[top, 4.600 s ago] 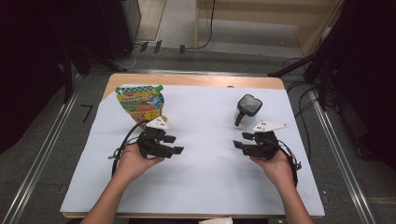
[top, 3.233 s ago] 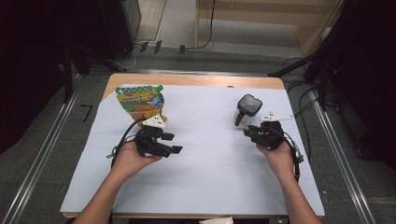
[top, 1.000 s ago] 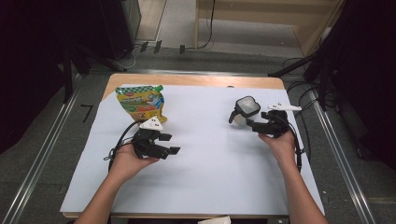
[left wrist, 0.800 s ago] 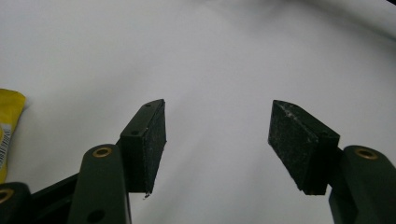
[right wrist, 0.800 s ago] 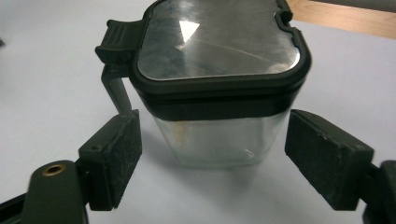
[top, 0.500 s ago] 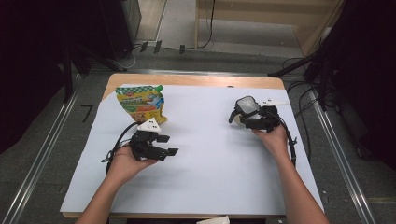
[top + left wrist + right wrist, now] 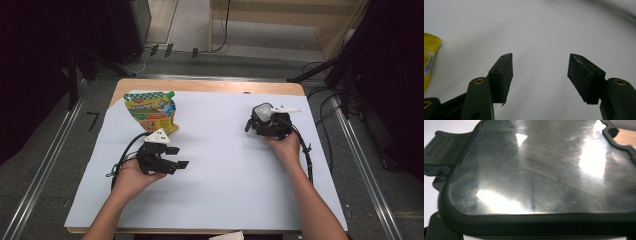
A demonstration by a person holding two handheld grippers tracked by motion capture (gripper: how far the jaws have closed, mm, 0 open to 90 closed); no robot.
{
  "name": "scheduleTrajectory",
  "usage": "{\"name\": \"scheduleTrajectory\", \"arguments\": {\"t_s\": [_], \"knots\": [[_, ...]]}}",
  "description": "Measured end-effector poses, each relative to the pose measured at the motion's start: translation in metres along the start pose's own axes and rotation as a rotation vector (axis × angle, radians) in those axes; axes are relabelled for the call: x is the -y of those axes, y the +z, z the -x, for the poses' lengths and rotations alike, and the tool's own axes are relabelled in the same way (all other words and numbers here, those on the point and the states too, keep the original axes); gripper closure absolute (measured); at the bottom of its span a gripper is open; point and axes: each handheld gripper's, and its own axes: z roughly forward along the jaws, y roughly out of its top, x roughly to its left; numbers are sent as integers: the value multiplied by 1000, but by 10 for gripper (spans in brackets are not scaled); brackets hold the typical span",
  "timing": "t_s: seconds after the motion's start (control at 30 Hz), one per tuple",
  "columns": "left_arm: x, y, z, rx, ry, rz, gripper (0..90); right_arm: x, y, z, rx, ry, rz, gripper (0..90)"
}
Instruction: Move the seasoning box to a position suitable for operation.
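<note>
- Left gripper (image 7: 172, 162) held low over the white sheet (image 7: 225, 180) that covers the tabletop, nearer the left edge, black jaws apart with only bare white between them.
- In the left gripper view, two dark pads (image 7: 504, 75) standing wide, touching nothing, a yellow corner of the pouch (image 7: 429, 62) at the left side.
- Bright snack pouch (image 7: 152, 111), yellow and green with pictures on it, lying flat near the far left corner, just beyond the left gripper and apart from it.
- Right gripper (image 7: 257, 124) near the far right corner, right at the flat black device with a shiny glass face (image 7: 261, 112).
- In the right gripper view, the shiny glass (image 7: 536, 170) very close up, with a thick black rubber rim and a ribbed black tab at the left side.
- Jaws of the right gripper just been opening; cannot tell from the pictures whether open or closed on the device, or whether touching it.
- Black cable (image 7: 305, 155) trailing from the right gripper along the forearm.
- Wooden tabletop edge (image 7: 200, 86) peeking out past the far side of the sheet.
</note>
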Motion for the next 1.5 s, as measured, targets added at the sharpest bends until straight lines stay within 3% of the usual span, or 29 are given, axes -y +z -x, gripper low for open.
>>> {"name": "scheduleTrajectory", "arguments": {"t_s": [0.27, 0.4, 0.9, 1.5], "knots": [[0, 1, 0, 5, 2, -3, 377, -1, -2, -4, 35, -44, -3, 158], [-1, 1, -1, 7, 1, -3, 377, -2, -2, -5, 34, -42, -7, 159], [-4, 7, -2, 27, 4, -10, 373, -8, -15, -14, -9, -52, 5, 159], [-12, 15, -4, 56, 7, -22, 368, -6, -39, -43, -80, -95, 9, 159]]}}
